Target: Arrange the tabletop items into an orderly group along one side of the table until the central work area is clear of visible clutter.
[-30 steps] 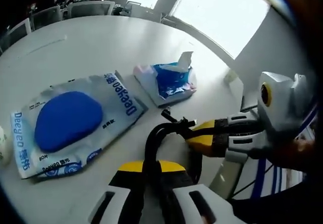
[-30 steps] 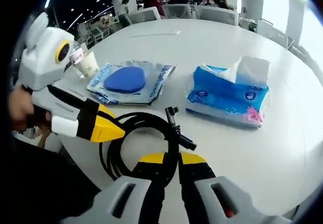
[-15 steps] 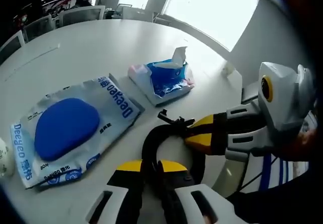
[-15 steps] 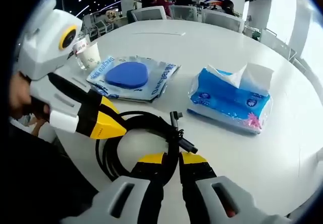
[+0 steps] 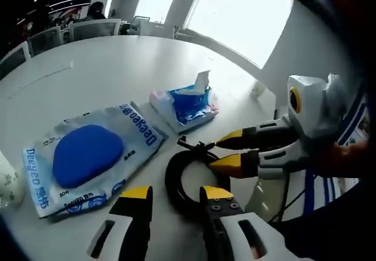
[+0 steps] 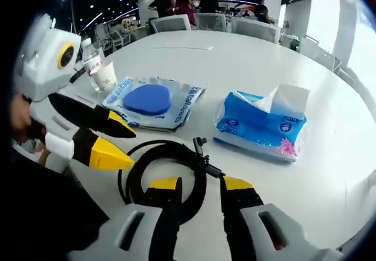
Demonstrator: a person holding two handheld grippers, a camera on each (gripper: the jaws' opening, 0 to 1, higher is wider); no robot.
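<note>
White round worktop (image 6: pixel 329 155) in an open office is carrying everything near one edge. Left gripper (image 5: pixel 171 197) is sitting parted, holding nothing, straddling the coiled black cable (image 5: pixel 188 181). Right gripper (image 6: pixel 197 186) is likewise gaping, empty, over the same coil. Blue tissue pack (image 6: pixel 261 129), Deeyeo pouch with blue pad (image 6: pixel 154 101), paper cup (image 6: pixel 106 76) and bottle (image 6: pixel 89 64) are lying loosely spread. Grouping is looking partly done; cable seems placed, and tightening the row is probably remaining.

Coiled black cable (image 6: pixel 170 173), blue tissue pack (image 6: pixel 261 126) beside it, blue-pad packet (image 6: pixel 154 101) flat
</note>
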